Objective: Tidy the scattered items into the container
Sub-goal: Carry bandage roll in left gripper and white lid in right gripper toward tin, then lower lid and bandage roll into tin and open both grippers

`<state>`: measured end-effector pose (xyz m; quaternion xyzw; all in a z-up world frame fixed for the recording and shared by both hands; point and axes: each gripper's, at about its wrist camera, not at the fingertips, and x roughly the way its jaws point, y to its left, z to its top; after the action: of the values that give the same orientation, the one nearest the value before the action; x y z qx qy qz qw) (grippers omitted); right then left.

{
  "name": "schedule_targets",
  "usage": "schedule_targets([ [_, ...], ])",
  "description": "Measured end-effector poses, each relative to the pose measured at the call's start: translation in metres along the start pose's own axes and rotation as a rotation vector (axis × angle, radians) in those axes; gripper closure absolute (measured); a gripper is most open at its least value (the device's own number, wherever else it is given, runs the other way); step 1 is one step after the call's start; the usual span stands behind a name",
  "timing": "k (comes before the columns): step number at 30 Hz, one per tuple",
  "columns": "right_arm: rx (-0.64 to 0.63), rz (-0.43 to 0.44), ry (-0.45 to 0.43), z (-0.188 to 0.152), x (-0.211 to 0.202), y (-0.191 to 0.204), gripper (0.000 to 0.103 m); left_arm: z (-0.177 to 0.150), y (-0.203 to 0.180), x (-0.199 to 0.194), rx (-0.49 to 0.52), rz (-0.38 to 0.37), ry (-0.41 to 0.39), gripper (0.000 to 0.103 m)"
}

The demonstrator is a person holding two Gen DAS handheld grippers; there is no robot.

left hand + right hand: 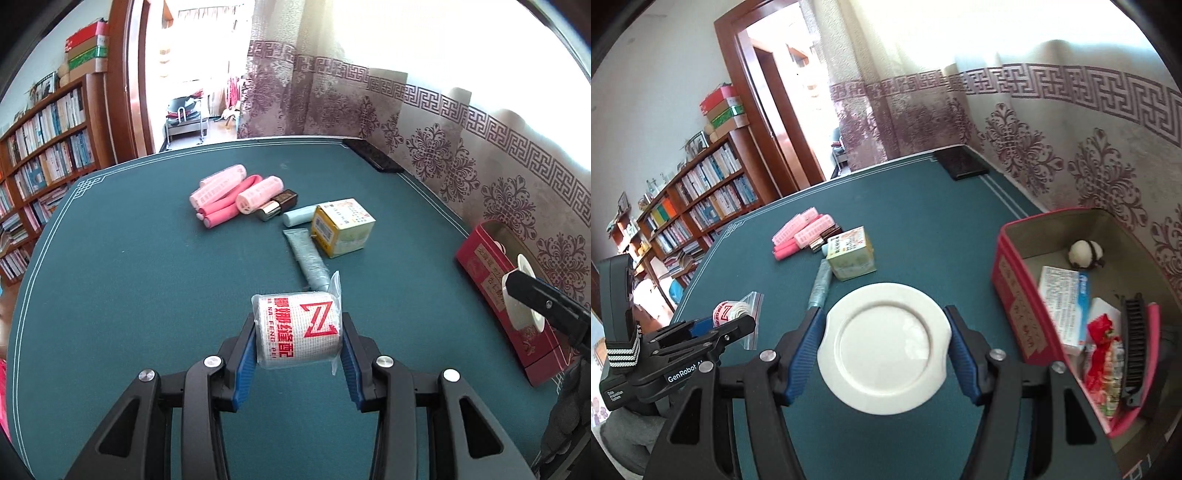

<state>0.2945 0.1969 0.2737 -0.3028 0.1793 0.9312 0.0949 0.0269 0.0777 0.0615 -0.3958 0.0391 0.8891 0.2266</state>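
Observation:
My left gripper [298, 328] is shut on a white roll in a clear bag [299, 328] printed with red letters, held above the green table [129, 288]. In the right wrist view that same roll [729, 310] shows at the left in the left gripper [738, 325]. My right gripper [884, 332] is shut on a white round lid-like disc [884, 347], just left of the red container [1027, 295]. From the left wrist view the red container [491, 291] lies at the right, with the right gripper's finger and the disc [524, 306] over it.
On the table lie pink hair rollers [236, 192], a dark small bottle [279, 205], a pale blue tube [297, 216], a yellow-green box [341, 227] and a grey tube [308, 258]. A black flat object [373, 155] lies at the far edge. The container holds a comb [1132, 347], boxes and packets.

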Motion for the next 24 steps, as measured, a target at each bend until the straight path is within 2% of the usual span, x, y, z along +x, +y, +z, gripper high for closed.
schedule_targets([
  [6,0.077,-0.124,-0.087,0.001,-0.038,-0.057,0.035,0.006,-0.040,0.002,0.071,-0.036,-0.003,0.061],
  [11,0.140,-0.198,-0.109,-0.003,-0.058,-0.100,0.035,0.013,-0.073,0.008,0.122,-0.072,0.003,0.061],
  [17,0.176,-0.212,-0.104,-0.010,-0.063,-0.124,0.035,0.020,-0.113,0.009,0.185,-0.116,-0.007,0.061],
  [24,0.171,-0.195,-0.091,-0.005,-0.055,-0.128,0.035,0.018,-0.130,0.012,0.200,-0.129,0.007,0.061],
])
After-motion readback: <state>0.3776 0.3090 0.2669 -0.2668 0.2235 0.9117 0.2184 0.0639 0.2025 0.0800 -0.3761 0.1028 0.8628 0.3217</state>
